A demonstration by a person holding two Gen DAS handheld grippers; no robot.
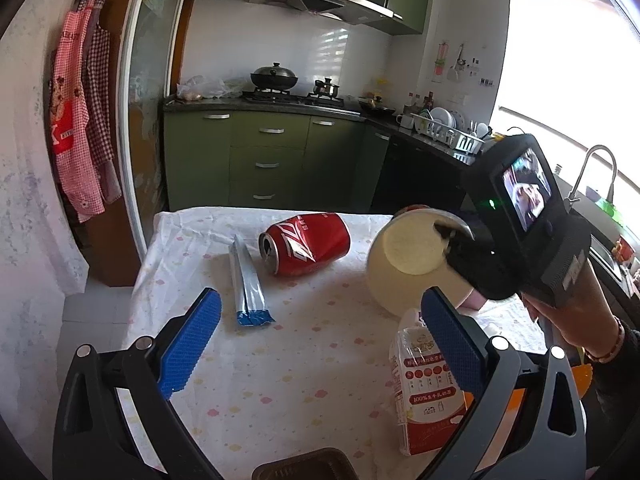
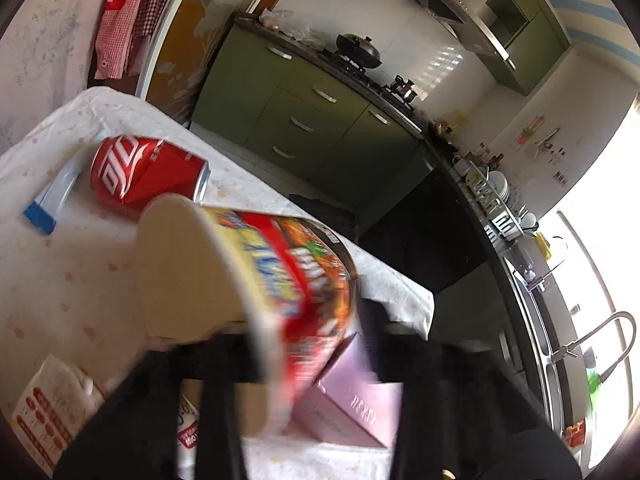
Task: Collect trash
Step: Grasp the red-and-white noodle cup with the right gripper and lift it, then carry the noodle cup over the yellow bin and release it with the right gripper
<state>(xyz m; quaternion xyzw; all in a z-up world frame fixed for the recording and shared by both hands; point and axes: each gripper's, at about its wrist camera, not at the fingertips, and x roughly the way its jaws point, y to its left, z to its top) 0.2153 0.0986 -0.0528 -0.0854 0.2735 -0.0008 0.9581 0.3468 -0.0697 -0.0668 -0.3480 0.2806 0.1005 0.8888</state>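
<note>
Right gripper point(image 1: 448, 240) clamped on an instant-noodle cup point(image 1: 404, 260) – lifted, tilted above the tablecloth's point(image 1: 280, 360) right edge; left gripper point(image 1: 320, 344) gapes empty – near the milk carton point(image 1: 428, 392).

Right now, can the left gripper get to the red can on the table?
Probably yes. The left gripper has its jaws open, and bare tablecloth lies between it and the red can. Only the blue wrapper lies off to one side.

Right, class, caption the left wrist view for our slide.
Open left hand-held gripper faces a dented red soda can; right hand-held gripper grips a cream paper noodle cup.
</note>
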